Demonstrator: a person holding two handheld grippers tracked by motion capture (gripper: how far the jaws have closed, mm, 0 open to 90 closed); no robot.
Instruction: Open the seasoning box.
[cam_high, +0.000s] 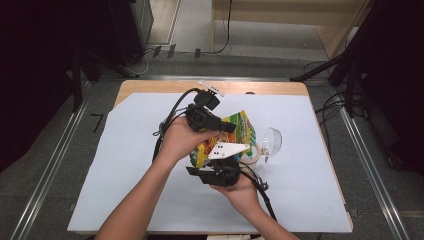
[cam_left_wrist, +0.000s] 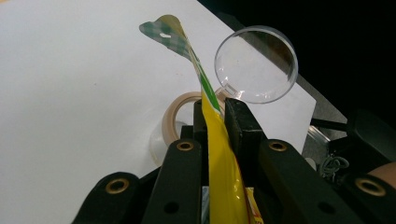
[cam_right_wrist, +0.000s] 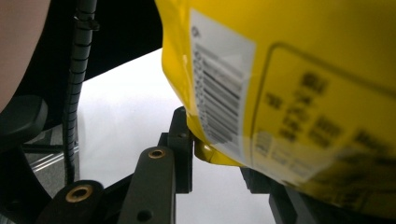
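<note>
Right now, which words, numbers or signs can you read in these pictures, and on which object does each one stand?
Nothing can be read.
Yellow plastic snack bag: white barcode label, digits blurred.
Same bag, dark printed panel: text blurred.
Bag front in the high view: coloured print too small.

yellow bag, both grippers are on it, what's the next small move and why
Probably pull the two grippers gently apart to tear the top open. The left gripper pinches the yellow bag at its flat sealed edge, and the right gripper clamps a corner beside the barcode, with the bag held above the table.
</note>
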